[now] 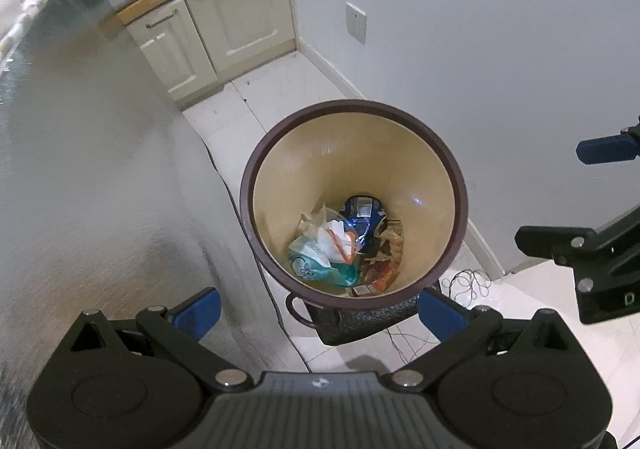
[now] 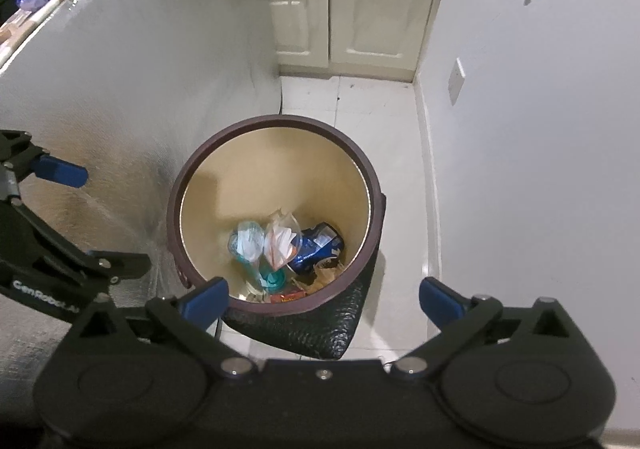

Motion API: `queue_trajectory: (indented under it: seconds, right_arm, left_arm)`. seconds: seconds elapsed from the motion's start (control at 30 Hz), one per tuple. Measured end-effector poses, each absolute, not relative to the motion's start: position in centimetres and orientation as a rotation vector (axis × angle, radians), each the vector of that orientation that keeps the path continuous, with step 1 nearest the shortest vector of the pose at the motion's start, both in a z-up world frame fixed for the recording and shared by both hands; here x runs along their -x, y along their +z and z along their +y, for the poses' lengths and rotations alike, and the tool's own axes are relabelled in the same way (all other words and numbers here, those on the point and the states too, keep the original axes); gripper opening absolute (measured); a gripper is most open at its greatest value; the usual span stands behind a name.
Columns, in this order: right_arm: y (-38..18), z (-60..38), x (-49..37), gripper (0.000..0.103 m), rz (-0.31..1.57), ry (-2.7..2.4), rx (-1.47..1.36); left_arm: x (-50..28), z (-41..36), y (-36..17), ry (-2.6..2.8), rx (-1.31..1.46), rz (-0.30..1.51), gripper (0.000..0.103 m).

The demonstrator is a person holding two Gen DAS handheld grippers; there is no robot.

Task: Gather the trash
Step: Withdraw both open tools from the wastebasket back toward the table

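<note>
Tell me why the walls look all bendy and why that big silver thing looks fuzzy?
Left wrist view: the fisheye lens curves the wall, and the silver panel is smeared with blur. Right wrist view: the same curving, dark corners, a soft shadow inside the trash bin.

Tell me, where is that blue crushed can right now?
The blue can lies at the bottom of the brown bin, toward its right side in the right wrist view, beside a clear plastic bag.

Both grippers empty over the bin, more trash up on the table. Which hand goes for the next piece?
Left, probably. The left gripper hangs nearer the foil-wrapped table; the right gripper sits on the wall side of the bin.
</note>
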State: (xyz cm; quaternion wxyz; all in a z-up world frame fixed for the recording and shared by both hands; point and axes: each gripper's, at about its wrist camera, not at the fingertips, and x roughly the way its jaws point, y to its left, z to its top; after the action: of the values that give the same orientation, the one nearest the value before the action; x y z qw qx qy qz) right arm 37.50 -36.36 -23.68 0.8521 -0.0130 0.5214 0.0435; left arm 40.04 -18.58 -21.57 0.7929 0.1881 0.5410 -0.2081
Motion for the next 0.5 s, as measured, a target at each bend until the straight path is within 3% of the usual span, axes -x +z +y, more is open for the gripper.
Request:
queue_trajectory:
  seconds: [0.5]
  right_arm:
    - [-17.7, -36.6, -30.4, 0.103, 0.947, 0.051, 0.026]
  left_arm:
    - [-34.2, -17.0, -14.9, -0.476, -0.322, 0.997, 0.103]
